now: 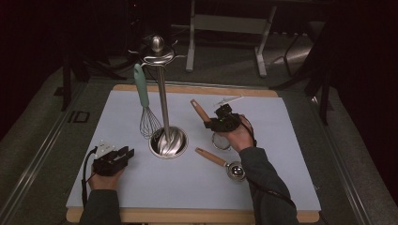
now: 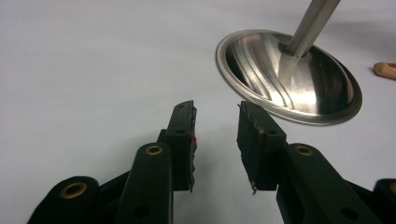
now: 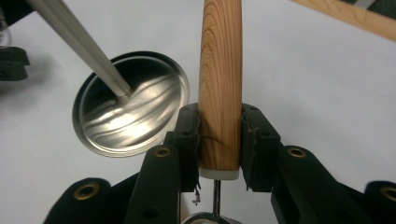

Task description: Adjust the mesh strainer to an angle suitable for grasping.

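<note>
A steel utensil stand rises from its round base at the middle of the mat, and a whisk with a teal handle hangs from its top. My right gripper is shut on the wooden handle of a small strainer, held above the mat to the right of the stand. In the right gripper view the pads press both sides of that handle. My left gripper rests on the mat left of the base, open with nothing between its fingers.
A wooden-handled steel scoop lies on the pale mat in front of the right hand. The mat sits on a wooden board. Behind the table stand dark chair legs and a grey frame.
</note>
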A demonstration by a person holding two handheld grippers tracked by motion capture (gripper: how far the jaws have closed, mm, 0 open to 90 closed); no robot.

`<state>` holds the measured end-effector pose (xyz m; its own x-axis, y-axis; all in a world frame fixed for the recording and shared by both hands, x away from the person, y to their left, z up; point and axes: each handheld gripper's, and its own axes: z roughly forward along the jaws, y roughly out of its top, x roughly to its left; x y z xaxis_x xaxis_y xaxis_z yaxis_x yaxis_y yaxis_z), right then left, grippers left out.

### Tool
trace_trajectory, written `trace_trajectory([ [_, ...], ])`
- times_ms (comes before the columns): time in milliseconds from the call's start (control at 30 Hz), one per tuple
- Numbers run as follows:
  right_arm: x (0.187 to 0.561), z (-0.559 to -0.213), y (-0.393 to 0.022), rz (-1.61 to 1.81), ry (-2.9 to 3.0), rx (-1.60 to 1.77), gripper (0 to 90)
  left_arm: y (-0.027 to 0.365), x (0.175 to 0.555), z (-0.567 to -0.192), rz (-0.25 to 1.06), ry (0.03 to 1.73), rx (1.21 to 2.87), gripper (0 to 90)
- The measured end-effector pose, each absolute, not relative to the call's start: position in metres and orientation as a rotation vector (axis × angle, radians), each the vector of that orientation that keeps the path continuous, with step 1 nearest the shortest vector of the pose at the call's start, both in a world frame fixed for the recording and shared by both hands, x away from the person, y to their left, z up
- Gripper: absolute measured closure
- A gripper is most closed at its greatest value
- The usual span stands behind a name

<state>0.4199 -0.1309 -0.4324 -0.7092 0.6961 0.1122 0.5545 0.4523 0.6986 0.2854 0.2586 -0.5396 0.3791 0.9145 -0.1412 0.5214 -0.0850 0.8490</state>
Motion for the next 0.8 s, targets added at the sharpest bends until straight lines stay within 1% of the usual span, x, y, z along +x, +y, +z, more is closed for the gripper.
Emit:
trace_trajectory([
  [367,0.4,-0.416,-0.128,1.17,2.476,1.013,70.6,0.258,0.286,-0.54,0.55,1.269,1.745,67.1],
  [800,0.385,-0.407,-0.126,1.238,2.456,0.955,70.6,0.258,0.286,-0.54,0.548,1.272,1.744,67.1],
])
